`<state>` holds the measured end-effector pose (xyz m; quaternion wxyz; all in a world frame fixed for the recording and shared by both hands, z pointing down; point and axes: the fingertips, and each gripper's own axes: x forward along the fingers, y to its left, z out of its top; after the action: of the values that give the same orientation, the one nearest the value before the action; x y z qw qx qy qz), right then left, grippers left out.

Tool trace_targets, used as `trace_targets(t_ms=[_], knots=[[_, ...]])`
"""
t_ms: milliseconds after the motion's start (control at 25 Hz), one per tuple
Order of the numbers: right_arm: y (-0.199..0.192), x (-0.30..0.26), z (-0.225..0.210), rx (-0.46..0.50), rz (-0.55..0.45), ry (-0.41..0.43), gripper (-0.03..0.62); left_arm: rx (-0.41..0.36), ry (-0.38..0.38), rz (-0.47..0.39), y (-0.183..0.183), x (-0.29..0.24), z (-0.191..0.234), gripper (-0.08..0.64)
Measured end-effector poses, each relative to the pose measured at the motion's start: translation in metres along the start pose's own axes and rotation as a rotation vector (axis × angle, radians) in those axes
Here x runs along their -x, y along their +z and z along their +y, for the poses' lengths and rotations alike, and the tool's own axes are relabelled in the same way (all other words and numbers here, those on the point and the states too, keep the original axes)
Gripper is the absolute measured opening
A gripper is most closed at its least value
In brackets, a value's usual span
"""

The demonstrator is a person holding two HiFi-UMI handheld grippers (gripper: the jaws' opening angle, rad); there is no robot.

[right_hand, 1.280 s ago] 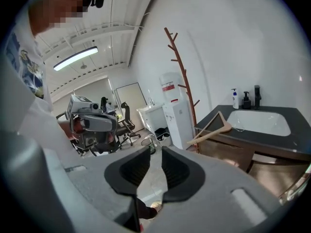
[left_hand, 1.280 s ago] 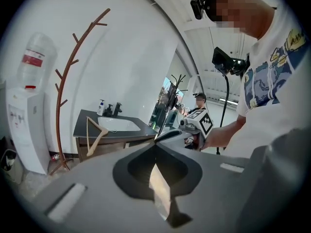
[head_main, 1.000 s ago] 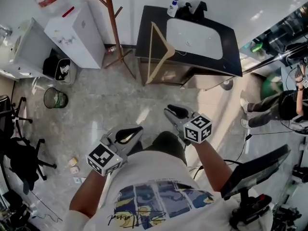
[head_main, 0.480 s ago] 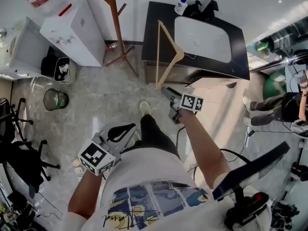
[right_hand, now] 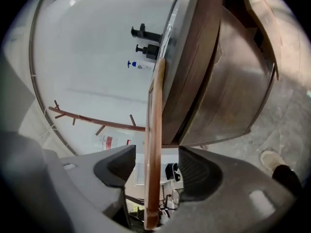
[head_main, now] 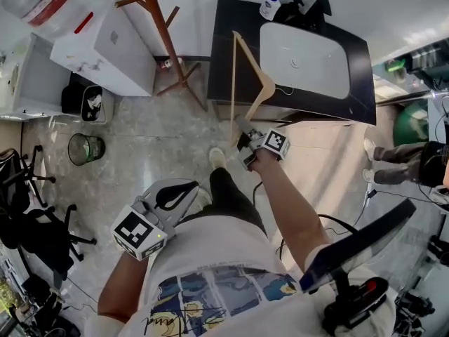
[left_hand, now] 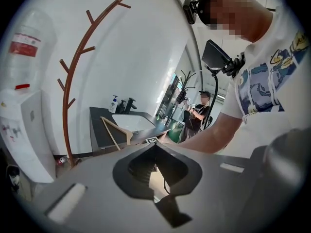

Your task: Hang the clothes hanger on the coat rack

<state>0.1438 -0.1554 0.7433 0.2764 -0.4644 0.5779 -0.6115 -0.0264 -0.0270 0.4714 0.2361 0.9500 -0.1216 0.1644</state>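
Note:
A wooden hanger (head_main: 233,83) leans upright against the front of the black sink cabinet (head_main: 238,27). My right gripper (head_main: 242,140) reaches its lower end. In the right gripper view the hanger's bar (right_hand: 154,130) runs between the jaws, which are opening, and neither pad presses on it. The brown coat rack (head_main: 158,20) stands left of the cabinet by the wall, its curved pole (left_hand: 73,81) also in the left gripper view. My left gripper (head_main: 186,192) hangs back near my body, shut and holding nothing (left_hand: 155,149).
A white water dispenser (head_main: 105,44) stands left of the rack, with a mesh bin (head_main: 86,148) and a black office chair (head_main: 28,216) further left. A soap bottle (head_main: 270,4) sits by the sink. Another person (head_main: 414,160) stands at the right.
My right gripper has gone forward and down to the hanger's lower end, rolled over, and its jaws have spread around the bar. The left gripper drifted slightly left.

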Motion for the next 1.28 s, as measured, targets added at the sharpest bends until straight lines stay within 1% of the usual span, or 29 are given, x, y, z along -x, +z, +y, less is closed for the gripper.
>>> trace_targets(t_ms=[120,240,280,320,360,400,560,760,960,1120,1280], knots=[[0.010,-0.007,0.003,-0.073,-0.034,0.067,0.262,0.018,-0.001,0.012,0.003,-0.007,0.008,0.002],[0.013,-0.013,0.007,-0.096,-0.017,0.111,0.217,0.047,-0.005,0.011,0.007,-0.011,0.011,0.002],[0.014,-0.014,0.007,-0.094,-0.008,0.123,0.182,0.049,-0.006,0.010,0.007,-0.012,0.012,0.002],[0.015,-0.014,0.008,-0.093,-0.005,0.135,0.130,0.051,-0.004,0.009,0.007,-0.013,0.013,0.002],[0.017,-0.014,0.009,-0.093,-0.005,0.147,0.045,0.055,-0.001,0.008,0.008,-0.014,0.014,0.002],[0.018,-0.015,0.009,-0.090,-0.002,0.155,0.018,0.062,0.002,0.007,0.009,-0.014,0.014,0.002],[0.019,-0.012,0.012,-0.039,0.028,0.149,0.014,0.068,0.008,0.006,0.009,-0.015,0.015,0.002],[0.024,-0.002,0.024,0.090,0.081,0.124,0.012,0.063,0.006,-0.007,0.010,-0.014,0.016,0.002],[0.033,0.009,0.047,0.184,0.122,0.147,0.008,0.057,0.000,-0.020,0.011,-0.015,0.016,0.002],[0.034,0.019,0.069,0.224,0.157,0.164,0.006,0.049,-0.011,-0.031,0.011,-0.015,0.013,0.002],[0.030,0.030,0.094,0.294,0.220,0.174,0.005,0.041,-0.018,-0.049,0.013,-0.012,0.011,0.002]])
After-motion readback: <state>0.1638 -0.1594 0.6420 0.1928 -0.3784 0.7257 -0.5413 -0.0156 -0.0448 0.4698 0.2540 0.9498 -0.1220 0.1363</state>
